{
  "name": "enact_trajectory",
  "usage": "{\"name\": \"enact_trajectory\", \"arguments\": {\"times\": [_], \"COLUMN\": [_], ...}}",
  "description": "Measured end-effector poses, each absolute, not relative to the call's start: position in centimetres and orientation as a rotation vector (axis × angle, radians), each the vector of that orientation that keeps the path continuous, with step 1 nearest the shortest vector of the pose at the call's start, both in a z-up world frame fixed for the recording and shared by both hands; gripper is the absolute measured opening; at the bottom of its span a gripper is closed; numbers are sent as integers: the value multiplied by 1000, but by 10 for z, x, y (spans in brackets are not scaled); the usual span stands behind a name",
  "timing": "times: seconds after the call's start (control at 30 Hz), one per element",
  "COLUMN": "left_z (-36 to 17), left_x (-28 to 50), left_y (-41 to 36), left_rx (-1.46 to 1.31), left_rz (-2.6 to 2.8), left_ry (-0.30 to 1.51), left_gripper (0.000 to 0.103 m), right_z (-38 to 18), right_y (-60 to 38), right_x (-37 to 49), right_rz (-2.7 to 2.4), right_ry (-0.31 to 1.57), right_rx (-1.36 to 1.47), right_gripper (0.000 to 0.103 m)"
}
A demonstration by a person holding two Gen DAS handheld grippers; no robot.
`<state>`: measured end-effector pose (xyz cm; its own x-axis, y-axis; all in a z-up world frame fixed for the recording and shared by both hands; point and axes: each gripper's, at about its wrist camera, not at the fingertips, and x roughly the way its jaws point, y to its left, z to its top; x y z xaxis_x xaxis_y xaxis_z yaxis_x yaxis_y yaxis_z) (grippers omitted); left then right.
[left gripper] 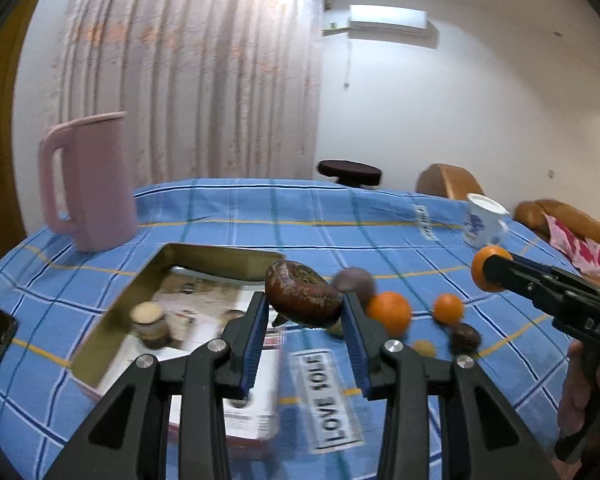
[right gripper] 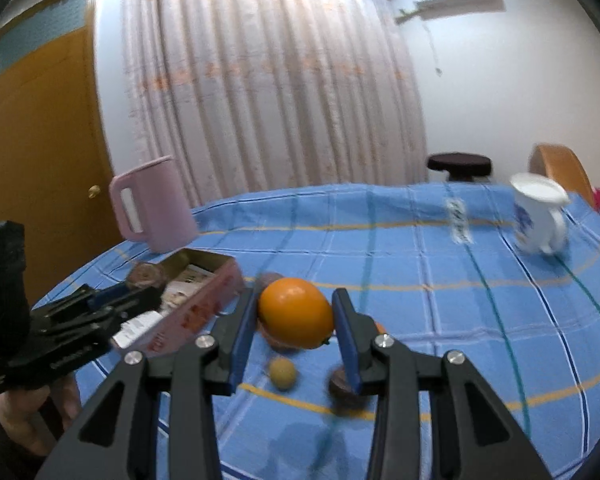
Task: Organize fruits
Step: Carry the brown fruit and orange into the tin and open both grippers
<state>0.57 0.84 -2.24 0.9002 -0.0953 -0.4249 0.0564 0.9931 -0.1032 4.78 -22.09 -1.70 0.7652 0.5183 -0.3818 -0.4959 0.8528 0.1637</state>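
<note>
My left gripper (left gripper: 305,307) is shut on a dark red-brown mottled fruit (left gripper: 302,294) and holds it above the table, next to an open gold-lined tin box (left gripper: 112,320). My right gripper (right gripper: 295,312) is shut on an orange (right gripper: 296,312), also lifted; it shows in the left wrist view (left gripper: 485,268) at the right. On the blue checked cloth lie two oranges (left gripper: 389,312) (left gripper: 448,309), a purple fruit (left gripper: 354,282), a dark passion fruit (left gripper: 465,338) and a small tan fruit (left gripper: 423,348). A small round fruit (left gripper: 150,322) sits inside the box.
A pink jug (left gripper: 88,184) stands at the back left of the table. A white and blue mug (left gripper: 482,220) stands at the back right. A stool (left gripper: 349,172) and sofa (left gripper: 568,224) are beyond the table. A printed label (left gripper: 326,396) lies on the cloth.
</note>
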Motion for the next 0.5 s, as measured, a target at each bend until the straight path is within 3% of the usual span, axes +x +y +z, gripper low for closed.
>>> {"name": "enact_trajectory", "arguments": {"times": [0.5], "left_z": [-29], "left_x": [19], "left_y": [69], "left_rx": [-113], "left_rz": [69], "left_ry": [483], "left_gripper": [39], "right_z": [1], "right_y": [-120], "right_x": [80], "right_rz": [706], "right_ry": [440], "right_rx": [-49], "right_gripper": [41]}}
